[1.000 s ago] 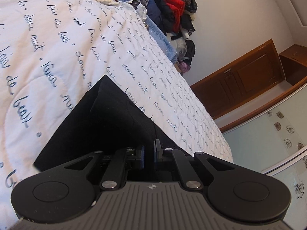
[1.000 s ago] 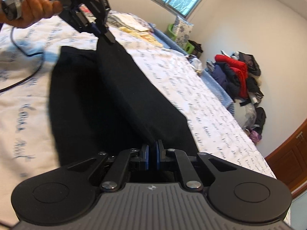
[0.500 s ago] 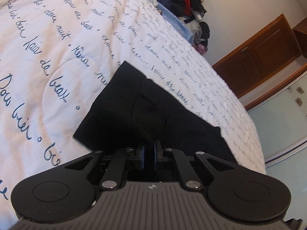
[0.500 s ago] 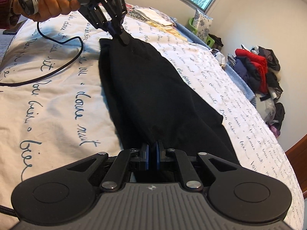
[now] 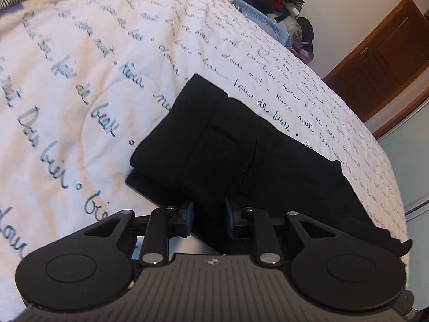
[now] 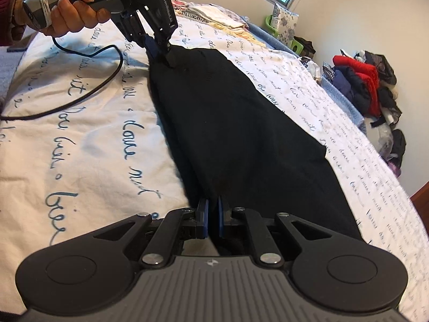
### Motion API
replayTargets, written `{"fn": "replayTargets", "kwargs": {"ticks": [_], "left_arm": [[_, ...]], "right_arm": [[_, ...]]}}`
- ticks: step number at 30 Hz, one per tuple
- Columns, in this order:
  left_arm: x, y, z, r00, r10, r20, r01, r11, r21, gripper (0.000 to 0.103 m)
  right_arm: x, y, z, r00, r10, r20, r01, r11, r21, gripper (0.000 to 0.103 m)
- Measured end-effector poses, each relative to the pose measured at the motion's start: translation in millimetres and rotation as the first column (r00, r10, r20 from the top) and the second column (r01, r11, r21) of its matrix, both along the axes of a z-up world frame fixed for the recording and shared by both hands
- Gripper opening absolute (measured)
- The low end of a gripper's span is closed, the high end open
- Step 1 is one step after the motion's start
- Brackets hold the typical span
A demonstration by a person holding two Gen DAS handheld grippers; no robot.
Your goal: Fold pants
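Under everything lies the white quilted bedspread [image 6: 80,139], printed all over in blue handwriting; you can read "douce nuit", "bien" and "faire de beaux" repeated along its rows. On it, stretched lengthwise between your two tools, are the black pants [image 6: 241,139], folded into one long dark band, with a seamed panel and a short slit showing at the end near your left hand.

Against the far wall sits a heap of clothes [image 6: 367,80] in red, navy and black, and a wooden door [image 5: 386,56] shows in the left wrist view. A black cable [image 6: 88,99] loops over the bedspread beside the pants.

Your right gripper [image 6: 211,220] has its blue pads pinched together on the near edge of the pants. Your left gripper [image 5: 207,218] is at the far end, its jaws opening, with the fabric lying between the pads but no longer squeezed. Your left hand [image 6: 67,10] grips its handle, whose body carries white lettering too small to read.
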State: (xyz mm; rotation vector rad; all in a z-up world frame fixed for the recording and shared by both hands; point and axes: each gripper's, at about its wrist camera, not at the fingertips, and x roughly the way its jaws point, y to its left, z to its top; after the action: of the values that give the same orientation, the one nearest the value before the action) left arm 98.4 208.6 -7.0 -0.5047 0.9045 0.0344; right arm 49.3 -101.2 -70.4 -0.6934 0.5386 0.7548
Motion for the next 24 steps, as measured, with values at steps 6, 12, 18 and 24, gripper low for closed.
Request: {"fn": "replayTargets", "kwargs": {"ticks": [6,12,18,24], "left_arm": [[-17.6,-24.2,35.2,0.997,-0.003,0.072,-0.007,0.991,0.135,0.04],[-13.9,-91.1,61.8,0.966,-0.188,0.18,0.15,0.967,0.206,0.062],[6.8,-179.3,32.1,0.886,-0.45,0.113,0.441,0.892,0.096,0.062],[-3.3,-246.9,3.7,0.71,-0.693,0.126,0.689,0.72,0.082,0.062]], "right_arm": [[1.7,-11.4,1.7,0.997,-0.039,-0.072,0.048,0.992,0.117,0.008],[-2.4,-68.9,35.0,0.98,-0.151,-0.133,0.185,0.936,0.299,0.009],[9.1,-114.8,8.4,0.889,-0.357,-0.286,0.434,0.856,0.282,0.009],[-14.6,-166.4,28.5,0.816,-0.451,-0.361,0.574,0.707,0.413,0.011]]}}
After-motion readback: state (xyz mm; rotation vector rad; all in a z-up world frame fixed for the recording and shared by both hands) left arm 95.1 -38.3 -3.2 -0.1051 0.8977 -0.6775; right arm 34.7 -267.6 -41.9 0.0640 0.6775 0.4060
